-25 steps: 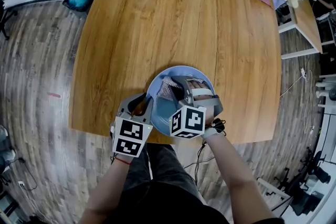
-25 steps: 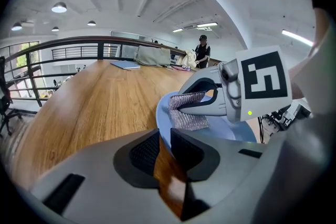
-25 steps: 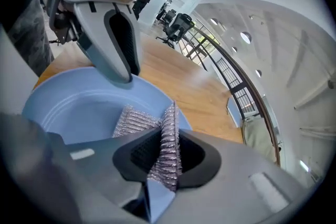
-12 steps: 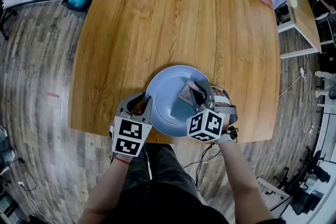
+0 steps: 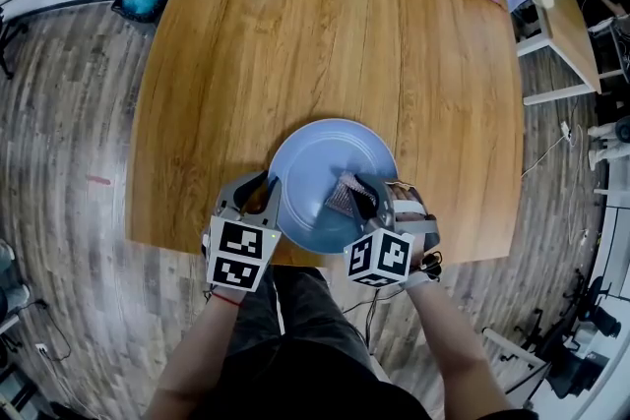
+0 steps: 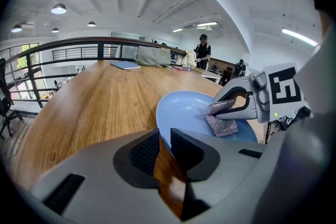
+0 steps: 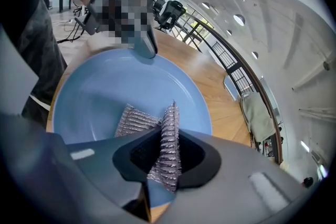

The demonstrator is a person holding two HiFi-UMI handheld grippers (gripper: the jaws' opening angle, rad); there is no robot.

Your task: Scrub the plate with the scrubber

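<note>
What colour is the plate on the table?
The plate is light blue, clearest in the right gripper view.

Open office loft — railing [image 6: 107, 52], cluttered desks [image 5: 576, 34], ceiling strip lights [image 6: 300, 36].

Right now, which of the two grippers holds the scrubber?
The right gripper: its jaws pinch the silvery scrubber, which rests on the blue plate. The left gripper clamps the plate's rim instead.

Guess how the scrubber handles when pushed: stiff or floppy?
Likely floppy: the scrubber folds where the right gripper pinches it, its free flap draping onto the plate. Probably light, and its ribbed mesh looks grippy, not slippery.
</note>
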